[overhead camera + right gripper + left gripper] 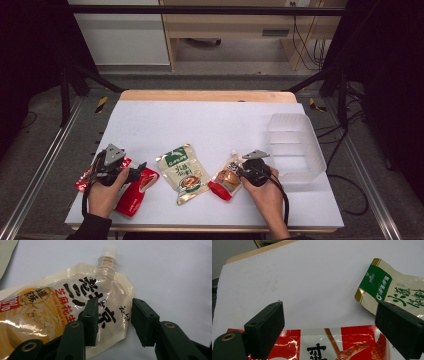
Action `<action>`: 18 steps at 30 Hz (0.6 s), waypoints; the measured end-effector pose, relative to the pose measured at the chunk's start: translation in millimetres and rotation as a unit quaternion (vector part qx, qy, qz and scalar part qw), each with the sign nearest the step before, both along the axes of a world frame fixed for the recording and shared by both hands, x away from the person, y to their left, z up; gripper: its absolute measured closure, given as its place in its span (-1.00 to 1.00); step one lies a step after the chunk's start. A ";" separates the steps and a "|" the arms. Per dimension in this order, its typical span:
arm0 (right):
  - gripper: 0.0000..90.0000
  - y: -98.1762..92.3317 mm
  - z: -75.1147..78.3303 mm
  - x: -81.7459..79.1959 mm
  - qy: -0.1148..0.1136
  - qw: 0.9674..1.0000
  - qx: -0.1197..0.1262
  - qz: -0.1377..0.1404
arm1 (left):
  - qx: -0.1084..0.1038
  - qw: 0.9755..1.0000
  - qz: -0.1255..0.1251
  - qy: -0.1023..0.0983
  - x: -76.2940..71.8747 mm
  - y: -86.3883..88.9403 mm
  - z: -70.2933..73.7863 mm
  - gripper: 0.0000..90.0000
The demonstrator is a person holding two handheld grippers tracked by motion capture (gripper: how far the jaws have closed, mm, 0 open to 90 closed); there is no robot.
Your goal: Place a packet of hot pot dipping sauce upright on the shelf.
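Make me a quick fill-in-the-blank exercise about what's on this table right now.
1. The spouted sauce pouch has a ____ screw cap.
2. The clear plastic bin stands on the table's ____ side.
3. The pouch with the green header lies ____ the red pouch and the spouted pouch.
4. The right gripper straddles the spouted pouch's ____ end.

Missing words: white; right; between; spout

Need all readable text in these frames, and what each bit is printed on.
"Sesame Peanut Bu…", cut off by a jaw: spouted sauce pouch.
"100%" in white on red: same pouch, left edge.
Large black Chinese characters: same pouch, legible, not transcribed.
"G" plus white Chinese characters on a green band: green and gold pouch.
One large black Chinese character, cut off: red pouch.
Small print in a round seal on the spouted pouch: too small to read.
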State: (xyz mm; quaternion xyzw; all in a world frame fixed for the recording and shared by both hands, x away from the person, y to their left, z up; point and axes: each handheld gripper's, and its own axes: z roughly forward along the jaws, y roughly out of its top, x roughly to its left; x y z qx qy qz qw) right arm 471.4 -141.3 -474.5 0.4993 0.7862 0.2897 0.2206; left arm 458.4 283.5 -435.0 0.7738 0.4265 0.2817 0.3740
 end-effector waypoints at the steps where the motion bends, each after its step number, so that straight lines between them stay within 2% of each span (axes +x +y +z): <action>1: 0.32 0.1 0.1 -0.1 0.000 1.000 -0.002 0.001 | 0.000 1.000 0.000 -0.001 0.0 -0.3 -0.2 -0.80; 3: 0.38 0.3 0.6 -0.2 0.003 1.000 -0.001 0.002 | 0.000 1.000 -0.001 0.000 -0.1 -0.5 -0.1 -0.80; 4: 0.49 0.7 1.5 -1.0 0.005 1.000 -0.006 0.006 | 0.000 1.000 -0.001 0.000 -0.2 -0.7 0.0 -0.80; 6: 0.53 1.0 1.8 -1.2 0.005 1.000 -0.009 0.008 | 0.000 1.000 -0.001 0.000 -0.3 -0.9 0.0 -0.80; 9: 0.74 2.5 2.3 -1.8 0.006 1.000 -0.014 0.019 | 0.003 1.000 -0.003 0.001 -0.3 -1.1 0.0 -0.80; 14: 0.91 3.2 3.1 -1.8 0.008 0.999 -0.014 0.028 | 0.004 1.000 -0.004 0.001 0.0 -1.9 -0.3 -0.80; 18: 0.96 2.8 7.5 -1.9 0.004 0.999 -0.012 0.034 | 0.004 1.000 -0.009 0.000 -1.3 -2.6 0.9 -0.80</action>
